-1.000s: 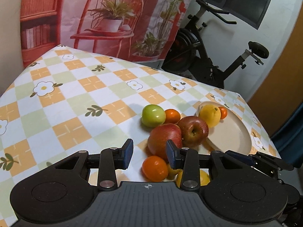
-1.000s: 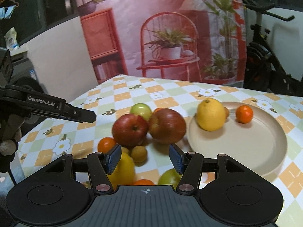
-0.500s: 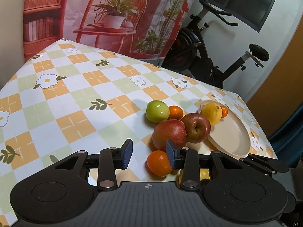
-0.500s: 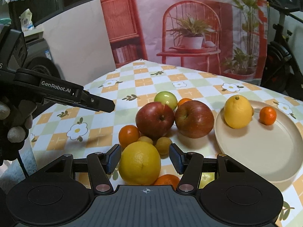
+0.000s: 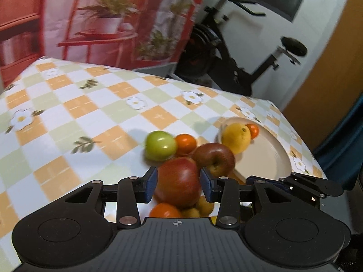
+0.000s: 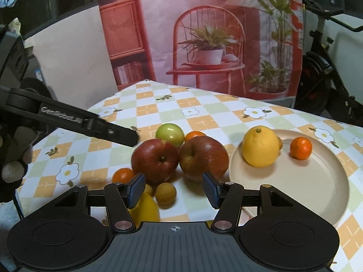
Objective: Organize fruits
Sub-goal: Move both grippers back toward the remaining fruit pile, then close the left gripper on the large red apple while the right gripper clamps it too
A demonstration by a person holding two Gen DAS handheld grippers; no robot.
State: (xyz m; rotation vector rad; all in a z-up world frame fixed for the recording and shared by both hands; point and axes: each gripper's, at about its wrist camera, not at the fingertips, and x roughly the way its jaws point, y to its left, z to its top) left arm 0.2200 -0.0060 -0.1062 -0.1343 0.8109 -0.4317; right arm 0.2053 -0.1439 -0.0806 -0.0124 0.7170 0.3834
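Two red apples lie side by side on the checked tablecloth. My left gripper (image 5: 178, 184) hangs over the nearer red apple (image 5: 179, 181), which shows between its blue pads. Its jaws are opening and the pads do not press on the fruit. In the right wrist view, one left gripper finger (image 6: 113, 131) ends just beside that apple (image 6: 155, 158). My right gripper (image 6: 172, 189) is open over a small yellow fruit (image 6: 165, 192), gripping nothing. A lemon (image 6: 259, 147) and a mandarin (image 6: 300, 148) lie on the beige plate (image 6: 306, 192).
A green apple (image 6: 170, 133) and an orange (image 6: 195, 134) sit behind the second red apple (image 6: 204, 156). Another orange (image 6: 123, 174) and a large yellow citrus (image 6: 144, 210) lie near my right gripper. A gloved hand (image 6: 13, 156) is at the left. An exercise bike (image 5: 238, 63) stands beyond the table.
My left gripper moved forward over the fruit pile, so the near red apple now shows between its pads, which stand slightly wider. The right gripper has barely moved.
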